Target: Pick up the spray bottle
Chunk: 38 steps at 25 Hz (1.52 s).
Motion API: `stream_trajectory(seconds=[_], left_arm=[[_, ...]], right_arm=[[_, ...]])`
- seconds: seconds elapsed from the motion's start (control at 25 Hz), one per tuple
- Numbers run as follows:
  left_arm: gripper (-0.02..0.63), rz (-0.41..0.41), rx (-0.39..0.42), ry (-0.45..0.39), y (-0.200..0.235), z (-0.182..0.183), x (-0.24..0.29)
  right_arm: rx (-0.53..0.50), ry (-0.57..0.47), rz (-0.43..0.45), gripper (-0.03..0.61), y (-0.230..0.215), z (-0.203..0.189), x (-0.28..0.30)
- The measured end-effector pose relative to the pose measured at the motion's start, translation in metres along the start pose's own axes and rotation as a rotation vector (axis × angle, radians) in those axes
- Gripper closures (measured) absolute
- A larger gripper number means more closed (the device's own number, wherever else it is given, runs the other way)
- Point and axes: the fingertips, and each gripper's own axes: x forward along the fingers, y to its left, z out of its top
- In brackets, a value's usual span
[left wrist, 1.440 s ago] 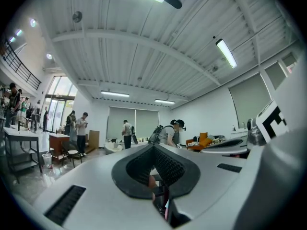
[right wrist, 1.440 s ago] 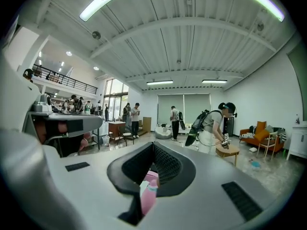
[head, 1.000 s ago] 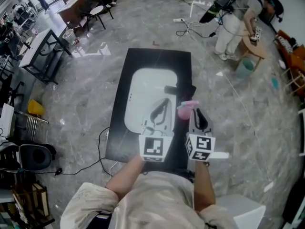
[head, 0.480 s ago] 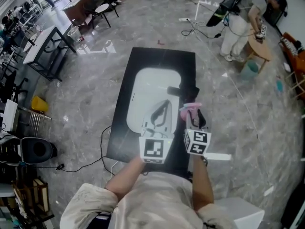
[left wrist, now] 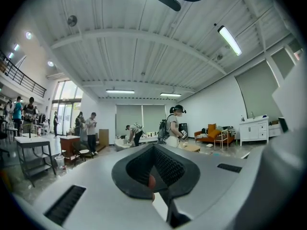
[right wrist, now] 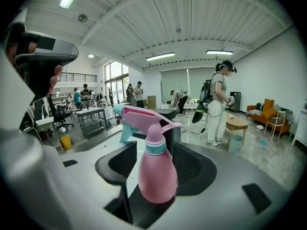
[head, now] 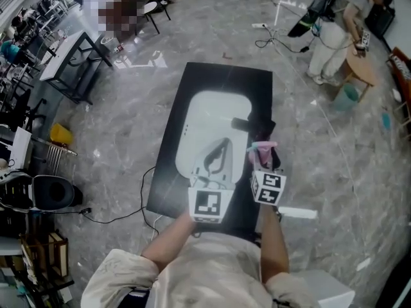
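The pink spray bottle (right wrist: 157, 169), with a pink head and a teal nozzle, stands upright between the jaws of my right gripper (right wrist: 153, 152). Those jaws are opening, and I see a gap on each side of the bottle's body. In the head view the bottle (head: 262, 147) sits at the right side of the black table (head: 257, 82), just ahead of the right gripper (head: 264, 156). My left gripper (head: 221, 147) hovers over the white tray (head: 212, 111) with its tips together and nothing between them. In its own view the left gripper (left wrist: 154, 164) points level at the hall.
A black box (head: 247, 124) lies at the tray's right edge, just beyond the bottle. A cable (head: 138, 201) trails on the floor left of the table. A person (head: 324, 34) stands by a round wooden table (head: 361, 69) at the far right. Black desks (head: 70, 63) line the left.
The right gripper has come down toward the table with the bottle, and its jaws have spread apart from the bottle's sides. The left gripper has stayed where it was.
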Motion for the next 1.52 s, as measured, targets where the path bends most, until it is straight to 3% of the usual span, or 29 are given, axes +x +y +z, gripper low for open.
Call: stream_trajectory(seconds=[1.04, 1.52], left_arm=[[0.612, 0.037, 0.01, 0.02, 0.012, -0.012, -0.006], [0.612, 0.042, -0.033, -0.011, 0.015, -0.007, -0.019]], right_arm=[[-0.026, -0.032, 0.018, 0.39, 0.006, 0.004, 0.007], [-0.056, -0.113, 0.001, 0.394, 0.014, 0.04, -0.035]])
